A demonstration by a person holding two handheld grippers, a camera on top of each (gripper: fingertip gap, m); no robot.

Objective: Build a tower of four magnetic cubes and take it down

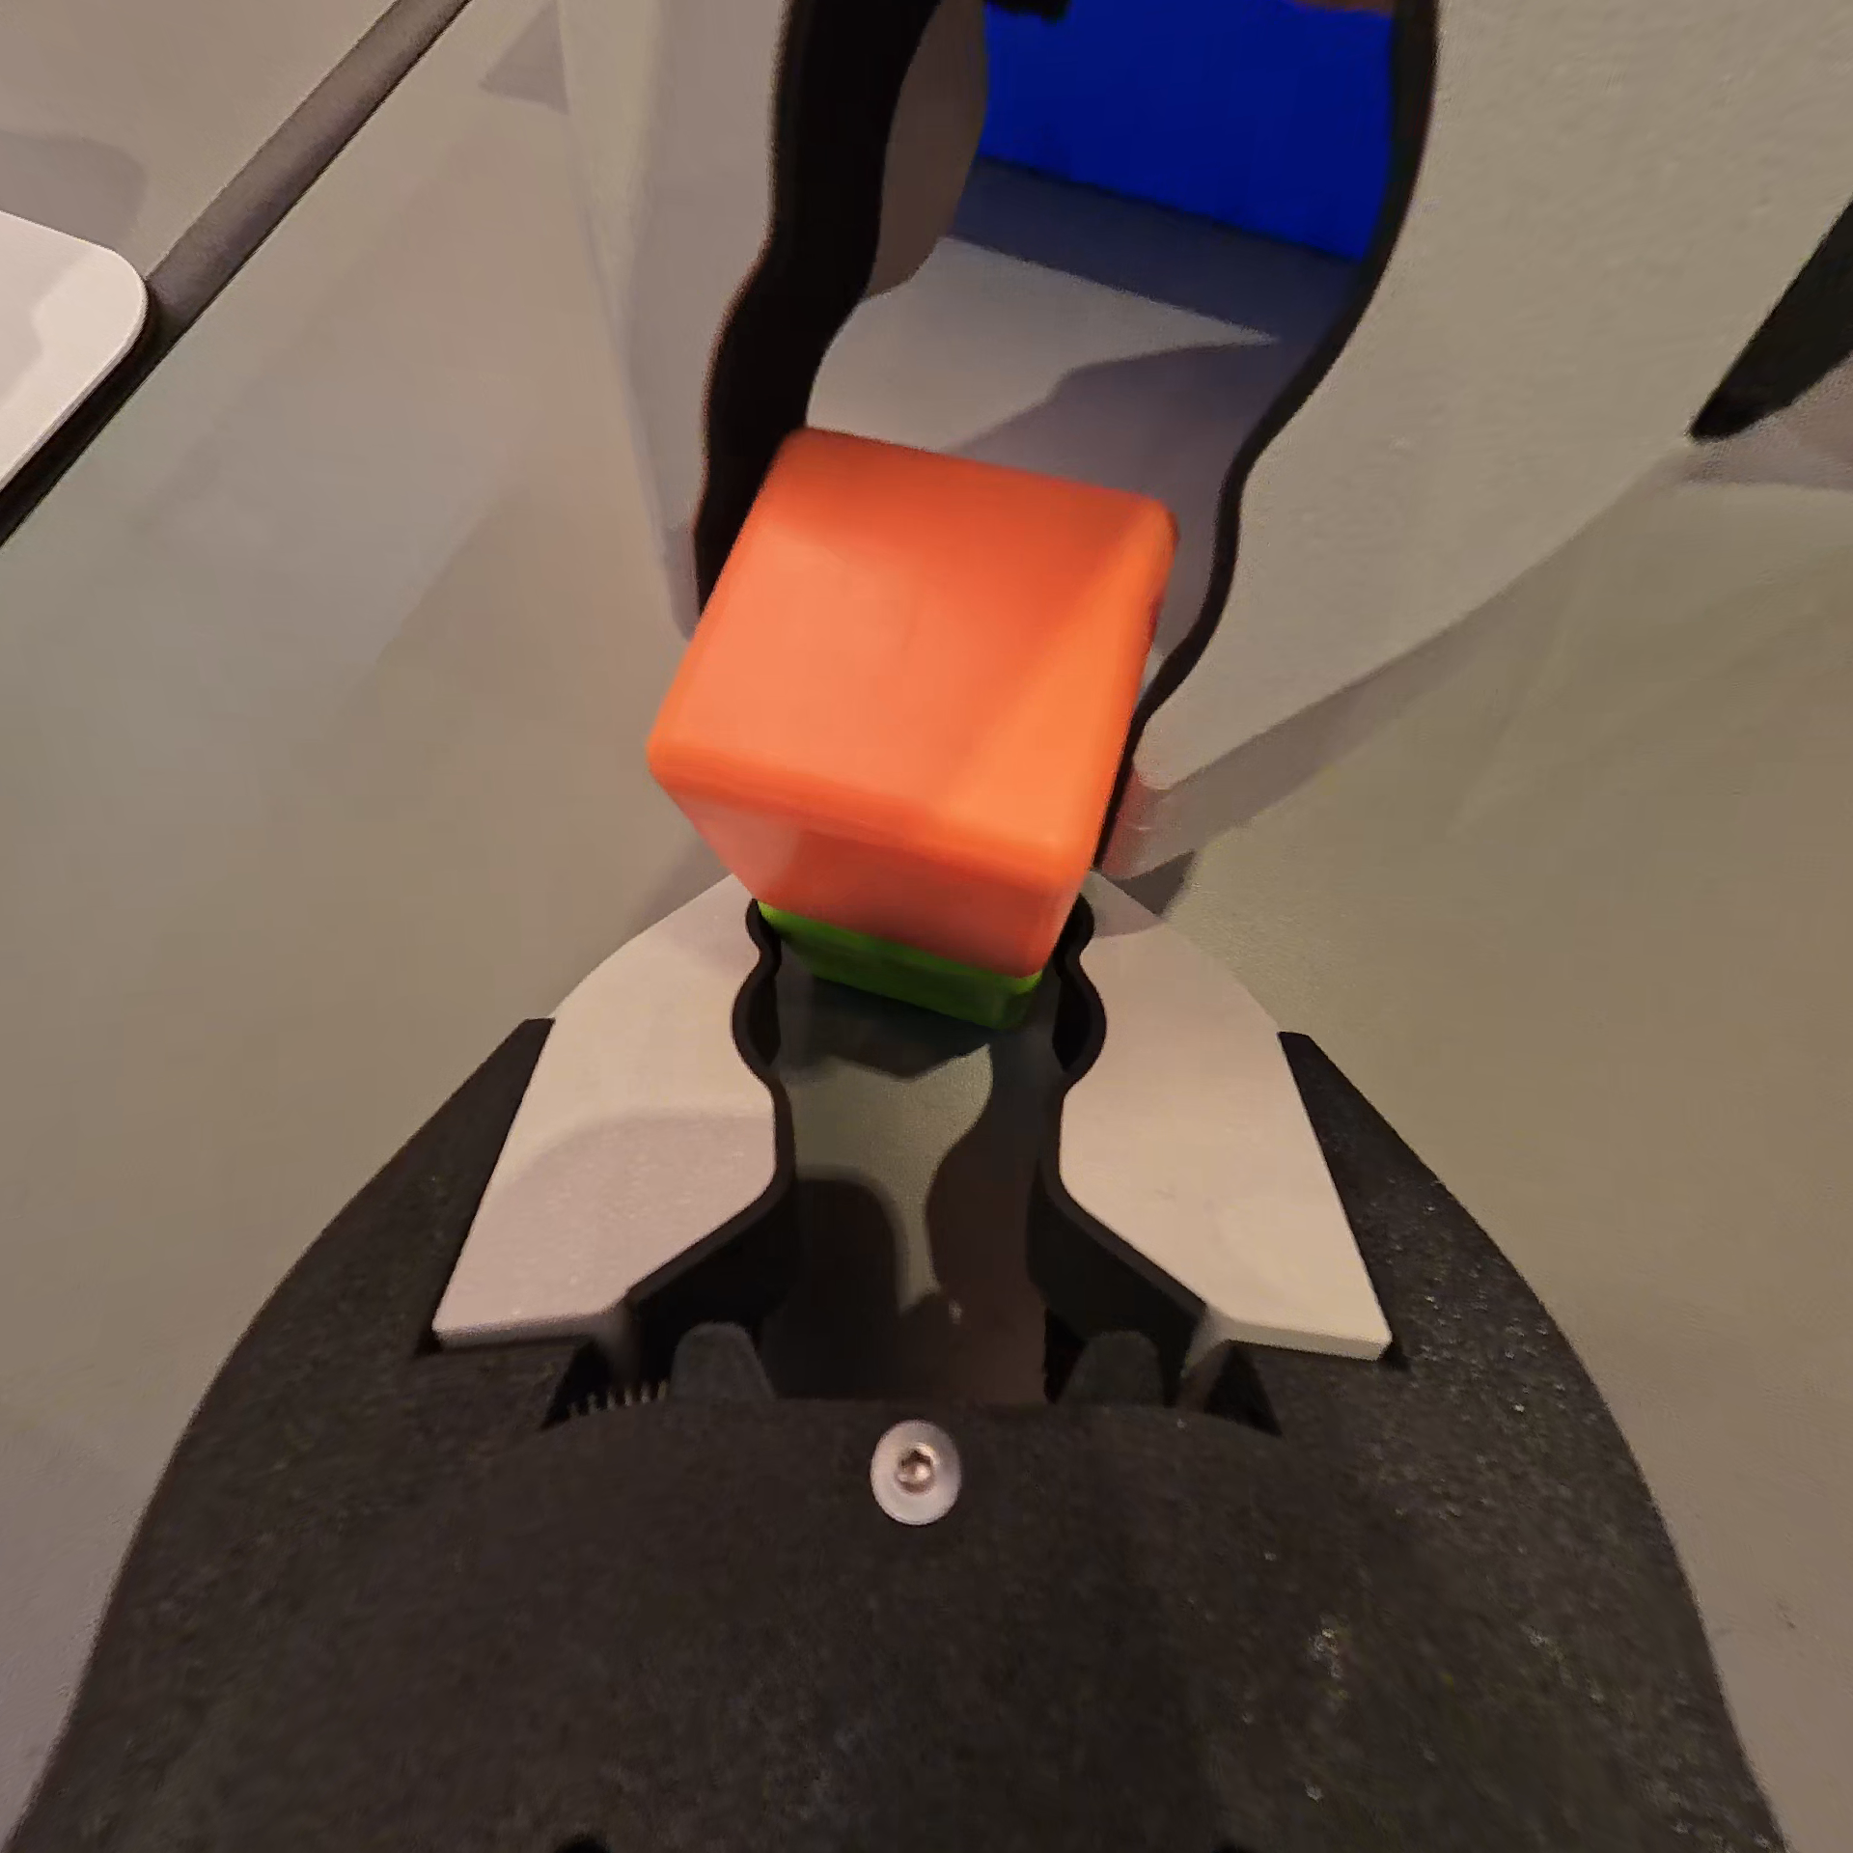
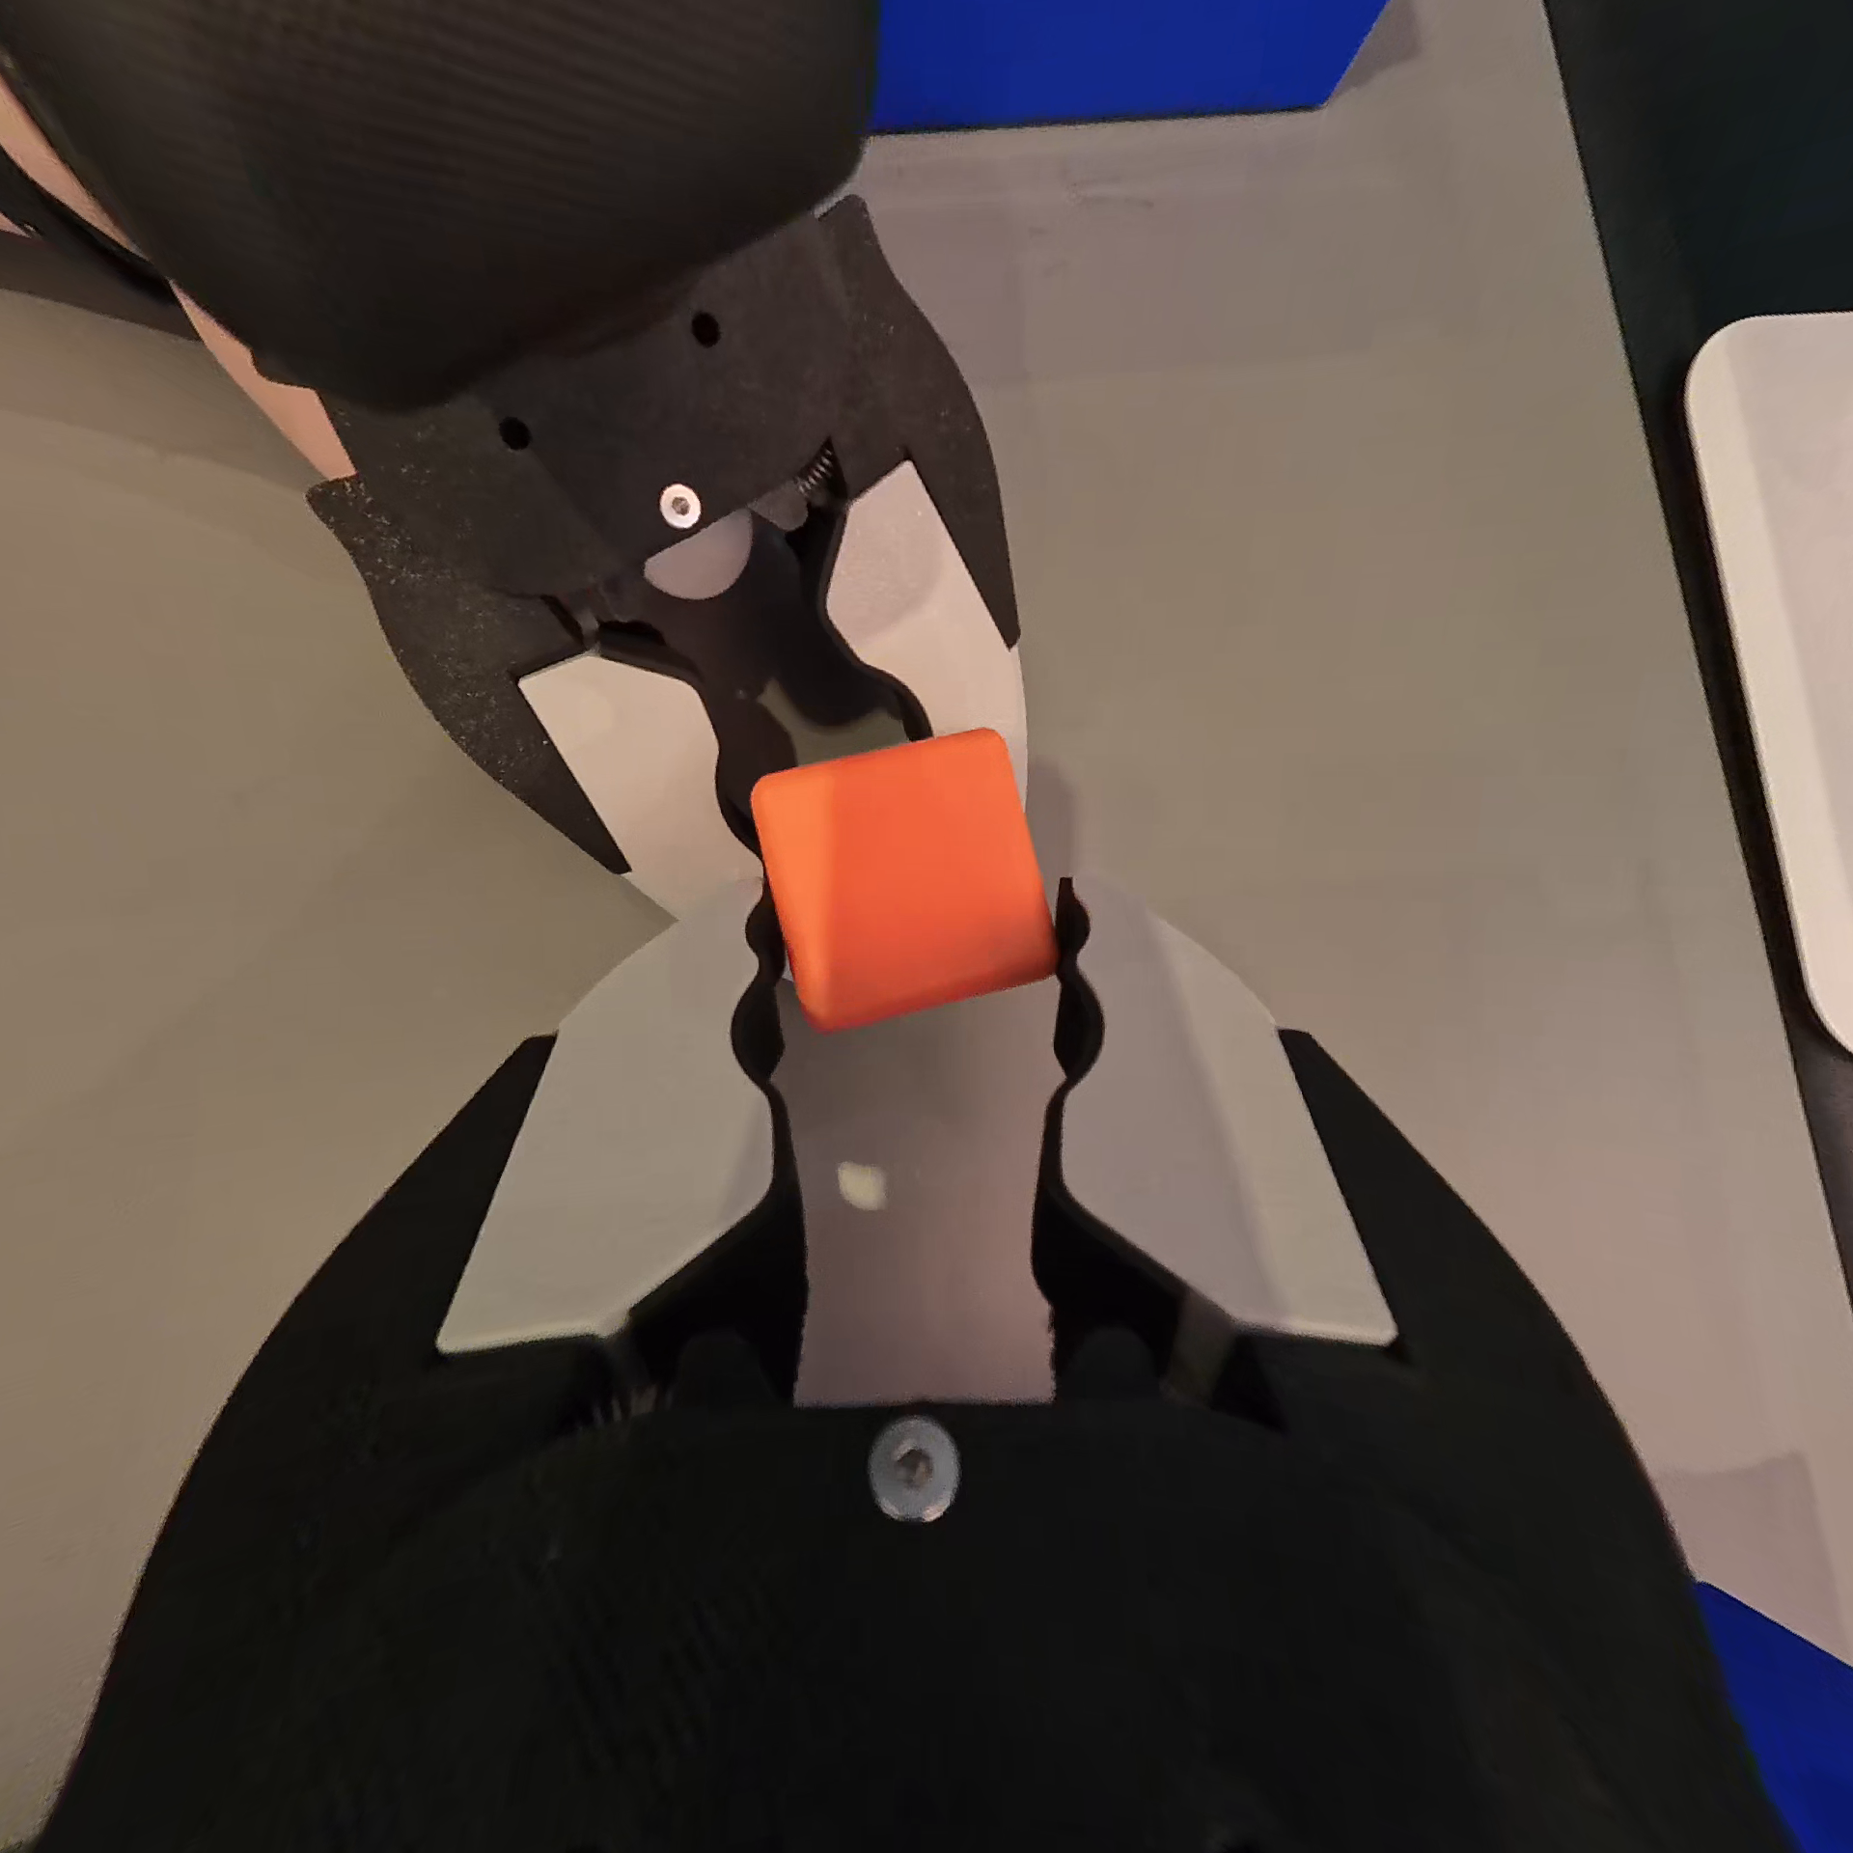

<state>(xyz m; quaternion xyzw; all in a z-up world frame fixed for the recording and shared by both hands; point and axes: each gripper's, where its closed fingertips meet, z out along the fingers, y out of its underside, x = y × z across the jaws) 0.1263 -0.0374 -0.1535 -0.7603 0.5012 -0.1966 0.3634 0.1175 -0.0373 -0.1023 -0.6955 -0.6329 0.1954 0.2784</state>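
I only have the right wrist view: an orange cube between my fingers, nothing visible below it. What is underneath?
Observer: The left wrist view shows a green cube directly under the orange cube, the two touching.
Operator: Is the left gripper on that one?
Observer: It looks so. The left gripper has its fingers closed against the green cube's sides.
Operator: What is below the green one?
Observer: Only a thin green strip shows; anything beneath it is hidden.
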